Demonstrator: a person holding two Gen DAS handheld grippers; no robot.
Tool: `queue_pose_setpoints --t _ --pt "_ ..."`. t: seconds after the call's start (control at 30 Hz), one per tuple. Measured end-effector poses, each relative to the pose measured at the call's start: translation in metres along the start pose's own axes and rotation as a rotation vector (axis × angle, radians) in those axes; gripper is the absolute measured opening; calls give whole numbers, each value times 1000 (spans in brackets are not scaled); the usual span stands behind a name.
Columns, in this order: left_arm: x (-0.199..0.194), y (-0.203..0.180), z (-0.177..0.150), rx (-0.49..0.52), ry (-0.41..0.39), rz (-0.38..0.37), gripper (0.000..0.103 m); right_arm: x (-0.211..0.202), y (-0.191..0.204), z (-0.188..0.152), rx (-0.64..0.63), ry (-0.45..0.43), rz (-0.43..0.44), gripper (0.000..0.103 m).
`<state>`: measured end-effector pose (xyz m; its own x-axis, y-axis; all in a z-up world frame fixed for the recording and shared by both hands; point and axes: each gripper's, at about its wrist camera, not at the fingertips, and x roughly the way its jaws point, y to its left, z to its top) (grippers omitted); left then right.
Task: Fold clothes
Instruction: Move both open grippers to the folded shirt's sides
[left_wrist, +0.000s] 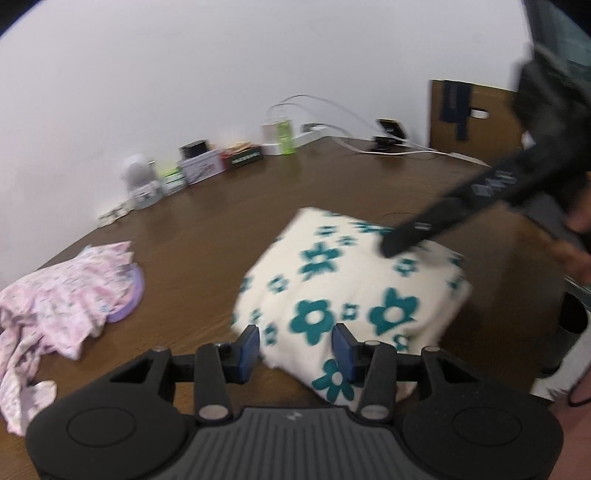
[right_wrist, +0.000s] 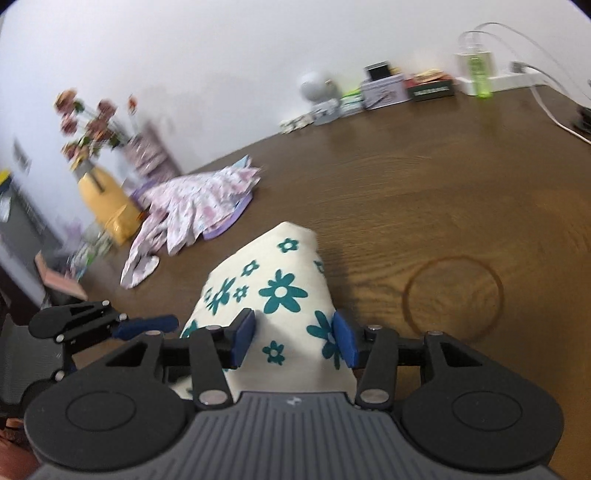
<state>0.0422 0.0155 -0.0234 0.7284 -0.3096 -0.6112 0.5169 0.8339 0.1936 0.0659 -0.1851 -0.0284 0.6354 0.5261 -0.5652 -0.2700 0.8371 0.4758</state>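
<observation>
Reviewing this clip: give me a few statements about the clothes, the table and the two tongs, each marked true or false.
1. The cream cloth with teal flowers lies folded into a compact bundle on the brown table. True.
2. The pink patterned garment is neatly folded. False: it lies crumpled and spread loosely.
3. The left tongs are shut on the pink garment. False: their jaws stand apart at the near edge of the flowered cloth.
4. The right tongs are open, with the flowered cloth between their pads. True.
5. The two garments are stacked. False: bare table shows between them.
</observation>
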Motion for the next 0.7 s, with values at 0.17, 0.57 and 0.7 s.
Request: queue_pose_setpoints --t 0.17,0.57,0.7 --pt "1 7 -5 -55 -5 10 43 -3 10 -12 3 -30 -17 49" --pt "1 -18 4 -20 -10 -27 29 23 4 22 -150 26 27 50" --pt "7 -28 12 -23 -13 -36 29 39 8 40 -222 51 40 50"
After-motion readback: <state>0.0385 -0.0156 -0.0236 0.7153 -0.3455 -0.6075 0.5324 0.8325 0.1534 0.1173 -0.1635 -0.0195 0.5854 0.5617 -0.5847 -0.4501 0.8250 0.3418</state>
